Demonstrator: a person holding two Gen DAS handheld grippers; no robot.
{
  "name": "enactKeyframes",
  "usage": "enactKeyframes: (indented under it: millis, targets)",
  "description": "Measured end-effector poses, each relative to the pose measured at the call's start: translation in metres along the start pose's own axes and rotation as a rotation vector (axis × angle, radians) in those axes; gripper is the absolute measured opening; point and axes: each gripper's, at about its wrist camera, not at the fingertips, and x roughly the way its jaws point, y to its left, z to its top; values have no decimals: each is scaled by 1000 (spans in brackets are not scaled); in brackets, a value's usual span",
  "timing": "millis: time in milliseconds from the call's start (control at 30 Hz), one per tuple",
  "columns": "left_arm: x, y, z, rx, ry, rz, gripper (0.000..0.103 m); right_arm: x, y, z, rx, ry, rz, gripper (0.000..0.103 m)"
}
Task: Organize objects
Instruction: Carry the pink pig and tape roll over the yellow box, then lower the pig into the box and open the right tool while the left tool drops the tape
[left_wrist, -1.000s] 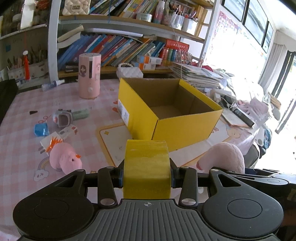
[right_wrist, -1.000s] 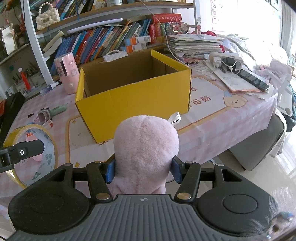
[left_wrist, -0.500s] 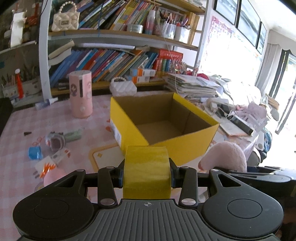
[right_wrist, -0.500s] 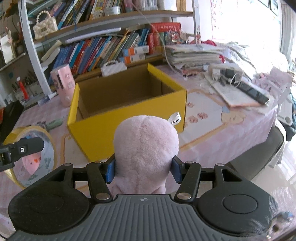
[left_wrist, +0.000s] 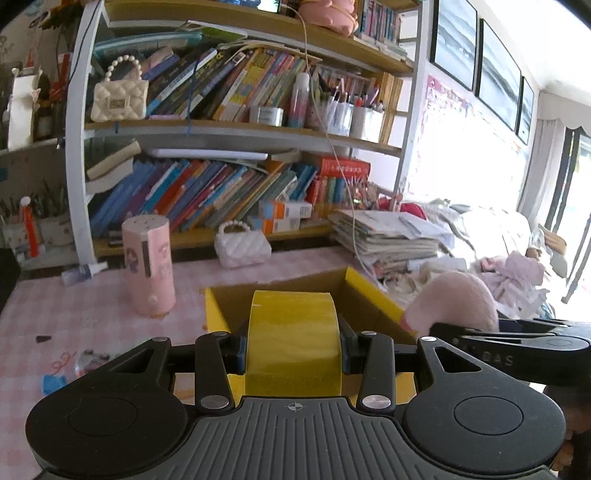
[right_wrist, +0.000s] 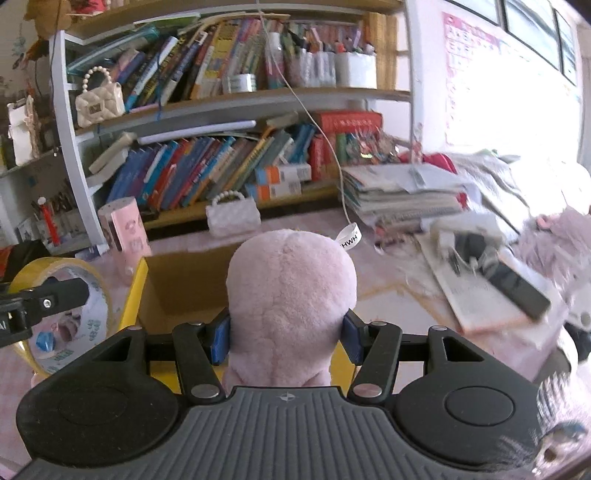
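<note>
My left gripper (left_wrist: 293, 349) is shut on a roll of yellow tape (left_wrist: 293, 336), held upright on its edge. Behind it stands the open yellow cardboard box (left_wrist: 369, 295), its near wall hidden by the tape. My right gripper (right_wrist: 286, 341) is shut on a pink plush toy (right_wrist: 290, 295) with a white tag. The plush (left_wrist: 454, 301) also shows at the right of the left wrist view, beside the box. In the right wrist view the box (right_wrist: 177, 291) lies just ahead of the plush, and the tape roll (right_wrist: 62, 314) with the left gripper's finger across it sits at the far left.
A pink cylinder (left_wrist: 149, 266) and a white quilted purse (left_wrist: 242, 249) stand on the pink checked tablecloth (left_wrist: 74, 306) behind the box. Small items (left_wrist: 51, 382) lie at the left. A paper stack (right_wrist: 402, 195) and a book with a dark remote (right_wrist: 517, 284) fill the right. Bookshelves (left_wrist: 221, 129) rise behind.
Both grippers have risen and moved toward the box, tilting up, so the box has sunk low behind the tape and the plush while the shelves fill the view. Both grips are unchanged.
</note>
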Motion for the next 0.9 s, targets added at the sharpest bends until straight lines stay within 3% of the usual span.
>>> enactKeyframes:
  millis: [233, 900]
  targets:
    - [38, -21, 2, 22, 39, 30, 40, 42, -11, 20, -58, 1, 74, 55]
    - [115, -21, -17, -9, 226, 151, 40, 143, -3, 6, -269, 206, 241, 55]
